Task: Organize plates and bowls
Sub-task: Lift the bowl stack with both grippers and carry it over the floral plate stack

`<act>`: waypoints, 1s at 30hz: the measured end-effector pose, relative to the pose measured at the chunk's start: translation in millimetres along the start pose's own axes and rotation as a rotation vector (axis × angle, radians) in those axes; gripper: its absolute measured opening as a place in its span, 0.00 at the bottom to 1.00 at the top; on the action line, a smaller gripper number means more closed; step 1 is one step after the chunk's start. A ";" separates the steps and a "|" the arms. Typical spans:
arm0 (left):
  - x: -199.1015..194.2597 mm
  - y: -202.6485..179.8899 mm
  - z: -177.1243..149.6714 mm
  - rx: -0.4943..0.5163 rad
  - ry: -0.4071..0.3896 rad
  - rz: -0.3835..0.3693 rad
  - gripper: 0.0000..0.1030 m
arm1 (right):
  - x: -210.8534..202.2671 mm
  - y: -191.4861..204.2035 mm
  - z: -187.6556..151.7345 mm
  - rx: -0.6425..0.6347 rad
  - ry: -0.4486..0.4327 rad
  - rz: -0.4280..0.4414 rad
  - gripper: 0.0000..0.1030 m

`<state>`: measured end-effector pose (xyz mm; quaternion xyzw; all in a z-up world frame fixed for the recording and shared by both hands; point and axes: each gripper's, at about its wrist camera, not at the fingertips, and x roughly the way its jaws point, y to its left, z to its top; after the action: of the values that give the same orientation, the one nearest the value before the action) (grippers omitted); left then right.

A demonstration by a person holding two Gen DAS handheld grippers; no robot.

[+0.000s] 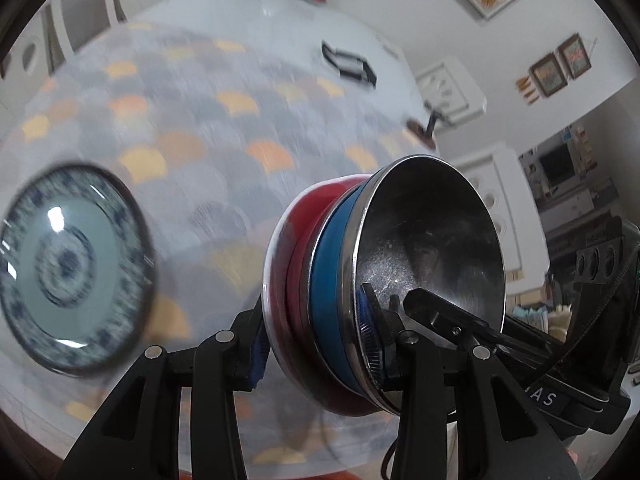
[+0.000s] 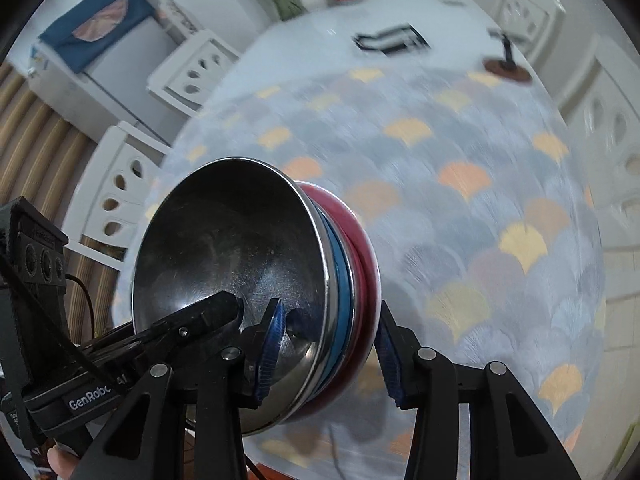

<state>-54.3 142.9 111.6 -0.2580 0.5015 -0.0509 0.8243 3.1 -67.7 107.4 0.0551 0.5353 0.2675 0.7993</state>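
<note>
Three bowls are nested in a stack (image 1: 340, 280) (image 2: 348, 280): a steel bowl (image 1: 432, 240) (image 2: 224, 248) inside a blue one (image 1: 328, 264), inside a red one (image 1: 296, 240) (image 2: 360, 240). The stack is tipped on its side and held above the table. My left gripper (image 1: 314, 354) is shut on its rim, one pad inside the steel bowl and one on the red outside. My right gripper (image 2: 332, 354) clamps the opposite rim in the same way. A blue-patterned plate (image 1: 72, 268) lies on the tablecloth to the left.
The patterned tablecloth (image 1: 208, 128) (image 2: 460, 200) covers the table. Far across it lie a black-and-white object (image 1: 348, 64) (image 2: 390, 40) and a small stand with a brown base (image 1: 424, 128) (image 2: 506, 66). White chairs (image 2: 120, 184) stand around the table.
</note>
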 end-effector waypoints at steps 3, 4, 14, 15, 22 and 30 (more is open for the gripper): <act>-31.0 16.5 17.4 0.008 -0.058 -0.002 0.34 | -12.9 16.2 9.7 -0.029 -0.046 0.014 0.42; -39.8 22.0 21.9 0.011 -0.072 0.000 0.34 | -17.1 19.7 11.6 -0.039 -0.057 0.016 0.42; -108.6 105.5 52.5 0.041 -0.114 0.090 0.35 | -16.7 71.5 1.7 -0.064 -0.043 0.069 0.42; -109.8 116.3 51.5 0.040 -0.109 0.098 0.35 | -13.0 73.2 -3.1 -0.062 -0.031 0.072 0.42; -92.2 172.9 43.6 -0.004 -0.017 0.089 0.35 | 25.5 90.2 -32.5 -0.052 0.046 0.024 0.42; -69.5 196.2 38.0 -0.001 0.075 0.042 0.34 | 45.5 72.9 -39.6 0.016 0.085 -0.035 0.42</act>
<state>-90.3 350.1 87.6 -0.2456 0.5372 -0.0430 0.8058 -45.9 8.6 80.4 0.0406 0.5719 0.2514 0.7798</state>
